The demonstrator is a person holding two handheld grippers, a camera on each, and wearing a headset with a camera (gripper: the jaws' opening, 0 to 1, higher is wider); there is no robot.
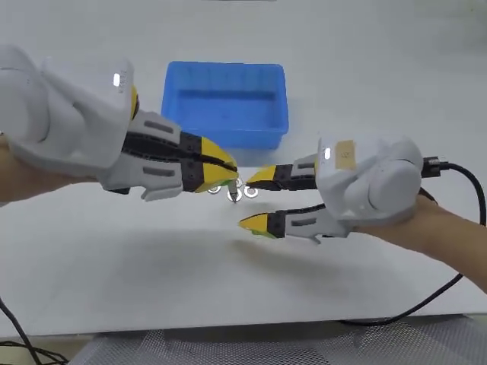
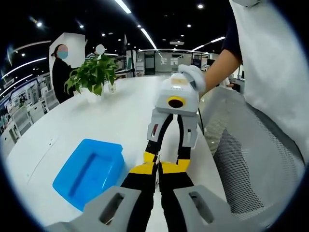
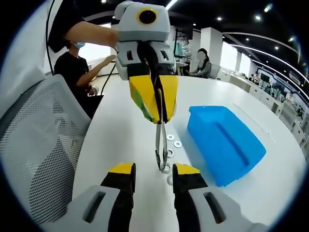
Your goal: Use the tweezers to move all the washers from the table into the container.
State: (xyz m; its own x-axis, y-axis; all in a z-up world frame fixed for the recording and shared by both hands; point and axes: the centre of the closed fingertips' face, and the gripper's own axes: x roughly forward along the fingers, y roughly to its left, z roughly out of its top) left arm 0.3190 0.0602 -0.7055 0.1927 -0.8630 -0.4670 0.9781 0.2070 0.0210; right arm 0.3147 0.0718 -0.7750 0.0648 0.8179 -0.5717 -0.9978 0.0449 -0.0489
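The left gripper (image 1: 228,173) and the right gripper (image 1: 249,200) are cased in white, with grey jaw arms and yellow-and-black tips. A black cable (image 1: 455,166) is plugged into the right gripper.

My left gripper (image 1: 230,166) and right gripper (image 1: 248,200): white bodies, black jaws tipped yellow. Container (image 1: 224,103) blue; tweezers (image 3: 159,140), washers (image 3: 177,144) silver; table (image 1: 228,266) white.

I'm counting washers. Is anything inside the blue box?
The box looks empty: bare blue floor. Its near wall hides a thin strip of it. The washers lie on the table.
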